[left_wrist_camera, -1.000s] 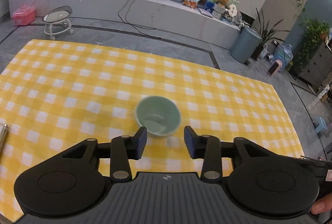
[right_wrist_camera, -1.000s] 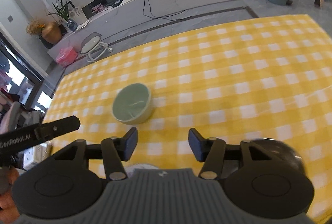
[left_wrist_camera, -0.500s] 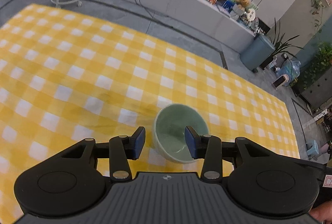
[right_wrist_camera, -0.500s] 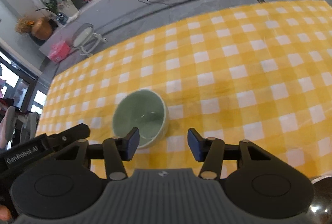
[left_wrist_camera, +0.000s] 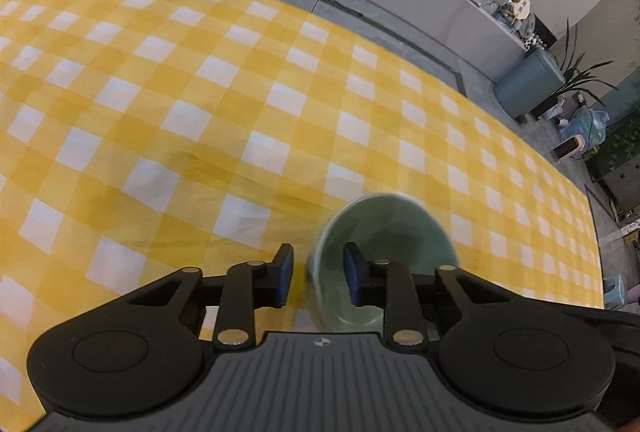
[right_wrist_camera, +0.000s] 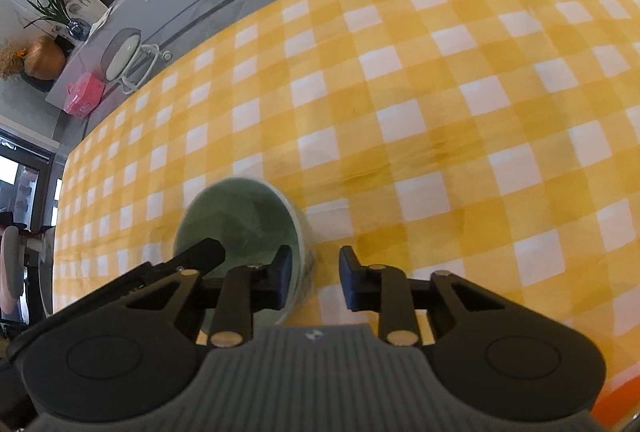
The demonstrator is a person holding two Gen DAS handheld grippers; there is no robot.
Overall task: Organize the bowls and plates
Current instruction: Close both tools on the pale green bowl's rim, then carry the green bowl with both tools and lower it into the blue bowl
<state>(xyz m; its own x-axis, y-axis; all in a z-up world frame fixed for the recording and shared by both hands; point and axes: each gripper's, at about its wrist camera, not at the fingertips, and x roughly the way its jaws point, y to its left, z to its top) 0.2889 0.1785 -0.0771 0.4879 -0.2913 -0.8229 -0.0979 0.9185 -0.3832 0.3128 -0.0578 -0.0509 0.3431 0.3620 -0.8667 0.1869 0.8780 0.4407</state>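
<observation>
- While you bring both tools in on the pale green glazed ceramic bowl [left_wrist_camera: 386,232], it sits upright on the yellow-and-white checked cloth covering the counter [left_wrist_camera: 200,92], low in both views: at about five o'clock from centre in the left wrist view, at about seven o'clock in the right.
- Your left gripper [left_wrist_camera: 318,274] has its fingers set at a middling gap, holding nothing. They straddle the bowl's near-left wall, one pad outside and one inside, which looks like a set-up for a rim pinch.
- Your right gripper [right_wrist_camera: 312,276] mirrors this on the opposite wall: fingers apart by a similar gap, gripping nothing, one pad over the bowl's inside and one outside.
- Taking one bowl from two sides seems meant to keep it level and stop it sliding on the cloth; that is a judgement.
- A black bar [right_wrist_camera: 192,258], apparently part of your left tool, crosses the bowl's near-left edge in the right wrist view.
- Whether any pad already touches the rim cannot be told; the bowl's edge is smeared by blur.
- The bowl's near side and base are hidden behind the tool bodies in both views.
- No plates or other bowls are in view, so where this one should go is unclear.
- An orange strip [right_wrist_camera: 618,406] at the right view's five o'clock corner is cut off and unidentifiable.
</observation>
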